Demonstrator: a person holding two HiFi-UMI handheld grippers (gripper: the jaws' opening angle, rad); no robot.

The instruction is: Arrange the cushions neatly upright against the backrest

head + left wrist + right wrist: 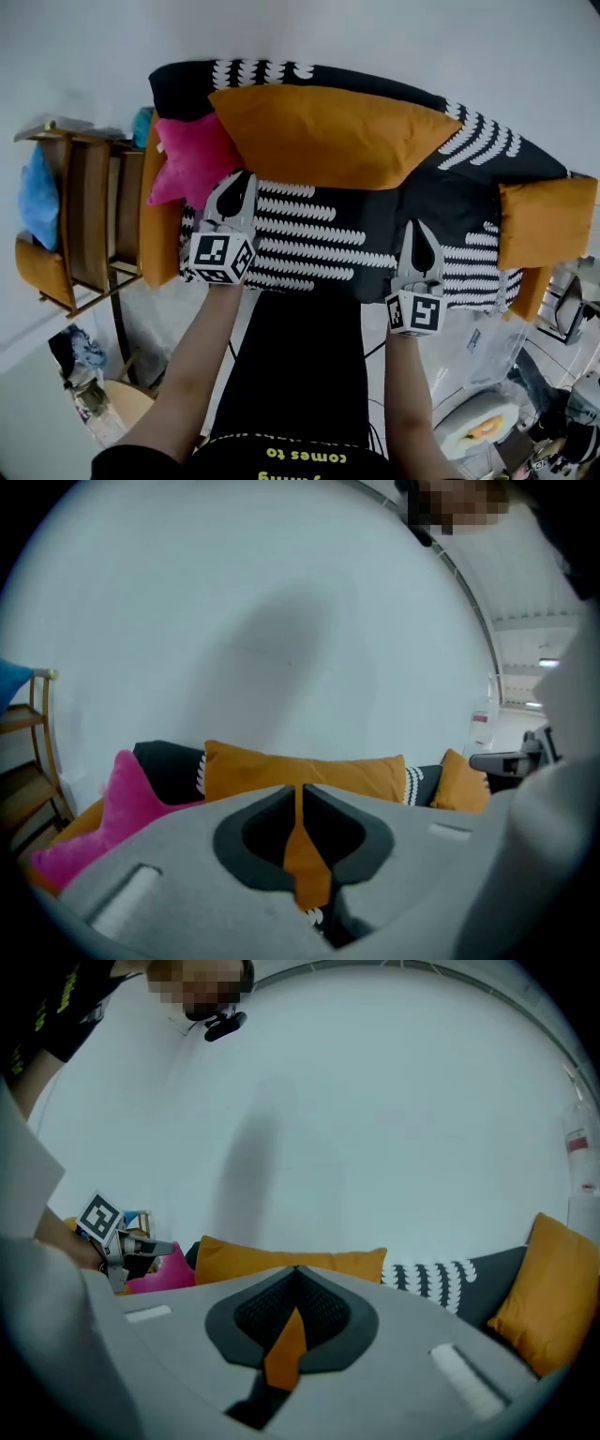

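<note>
"Cushions on that sofa: where do they sit, from where you stand?"

"The long mustard-orange fabric cushion (pixel 328 136) (pixel 300 771) (pixel 281 1260) stands upright along the backrest of the black sofa with white scalloped stripes (pixel 319 246), about the middle. A bright pink square cushion (pixel 192 159) (pixel 127 803) (pixel 155 1279) leans just beside its left end, against a further orange cushion (pixel 159 234) set on edge at the sofa's left arm."

"And the right end?"

"One square orange cushion (pixel 544 220) (pixel 461 785) (pixel 553 1283) stands there, well apart from the long one."

"What about the person's two tools?"

"The grey left gripper (pixel 246 178) (pixel 300 787), with its black-and-white marker cube, hangs over the seat just below the pink cushion. Its jaws meet at the tips and grip nothing; the orange showing through the slit is the long cushion beyond. The grey right gripper (pixel 418 225) (pixel 296 1269) is over the seat's right half, jaws pressed together, likewise with nothing in them."

"Anything nearby holding stuff?"

"A wooden slatted shelf rack (pixel 89 225) stands just beside the sofa's left end. A blue soft thing (pixel 37 202) lies on an upper level and something orange and padded (pixel 37 267) sits lower down; I can't tell what either is. On the floor at the sofa's right front there's crumpled clear plastic (pixel 492 352); what's in it I can't make out."
</note>
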